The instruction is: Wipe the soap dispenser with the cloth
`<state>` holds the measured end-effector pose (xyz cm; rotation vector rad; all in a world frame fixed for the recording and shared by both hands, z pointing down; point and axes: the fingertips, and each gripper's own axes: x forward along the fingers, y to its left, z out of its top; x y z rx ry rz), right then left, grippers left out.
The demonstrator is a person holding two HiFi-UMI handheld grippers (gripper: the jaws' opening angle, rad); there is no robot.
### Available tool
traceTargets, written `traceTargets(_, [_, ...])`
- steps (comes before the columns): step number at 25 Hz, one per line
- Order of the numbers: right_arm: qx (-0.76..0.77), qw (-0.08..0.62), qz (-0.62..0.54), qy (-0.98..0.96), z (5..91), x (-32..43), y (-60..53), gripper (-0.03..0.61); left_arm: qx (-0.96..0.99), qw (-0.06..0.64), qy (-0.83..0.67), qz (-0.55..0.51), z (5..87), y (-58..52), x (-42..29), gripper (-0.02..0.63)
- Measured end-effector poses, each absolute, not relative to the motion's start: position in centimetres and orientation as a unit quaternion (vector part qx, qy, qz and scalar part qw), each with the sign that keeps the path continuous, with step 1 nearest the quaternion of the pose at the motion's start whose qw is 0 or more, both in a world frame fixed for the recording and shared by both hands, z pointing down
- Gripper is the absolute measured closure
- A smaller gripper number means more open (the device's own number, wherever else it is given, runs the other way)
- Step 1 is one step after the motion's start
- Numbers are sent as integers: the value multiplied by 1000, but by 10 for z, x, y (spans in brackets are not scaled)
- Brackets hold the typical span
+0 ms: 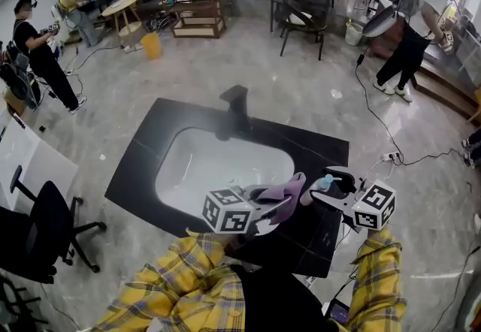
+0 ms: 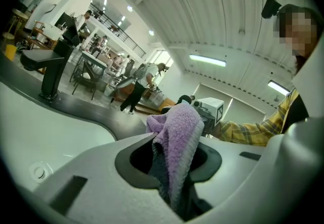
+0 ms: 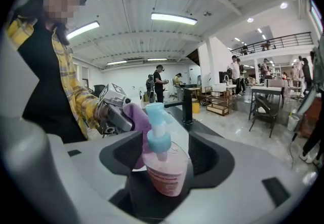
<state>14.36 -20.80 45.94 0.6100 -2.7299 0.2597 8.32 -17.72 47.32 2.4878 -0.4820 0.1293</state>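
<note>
My right gripper [image 3: 163, 159] is shut on a clear soap dispenser [image 3: 165, 170] filled with pink soap, its light blue pump [image 3: 157, 126] pointing away from the camera. In the head view the dispenser [image 1: 322, 183] is held over the black counter's right front. A purple cloth [image 2: 178, 149] is clamped in my left gripper [image 2: 174, 164], which is shut on it. The cloth [image 1: 285, 194] hangs just left of the dispenser, close to its side; in the right gripper view the cloth [image 3: 135, 119] sits right behind the pump. I cannot tell whether they touch.
A black counter [image 1: 146, 144] holds a white sink basin [image 1: 218, 161] with a black faucet [image 1: 237, 104] at its far edge. Grey floor surrounds it. A black office chair [image 1: 45, 229] stands at left. People, tables and chairs fill the far room.
</note>
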Motion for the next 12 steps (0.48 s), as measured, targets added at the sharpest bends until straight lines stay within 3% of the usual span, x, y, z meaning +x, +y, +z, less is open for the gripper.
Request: traceTargets(12, [145,160,118,-969,461,142,-209,333,934,306,-178,58,481,-177,99,525])
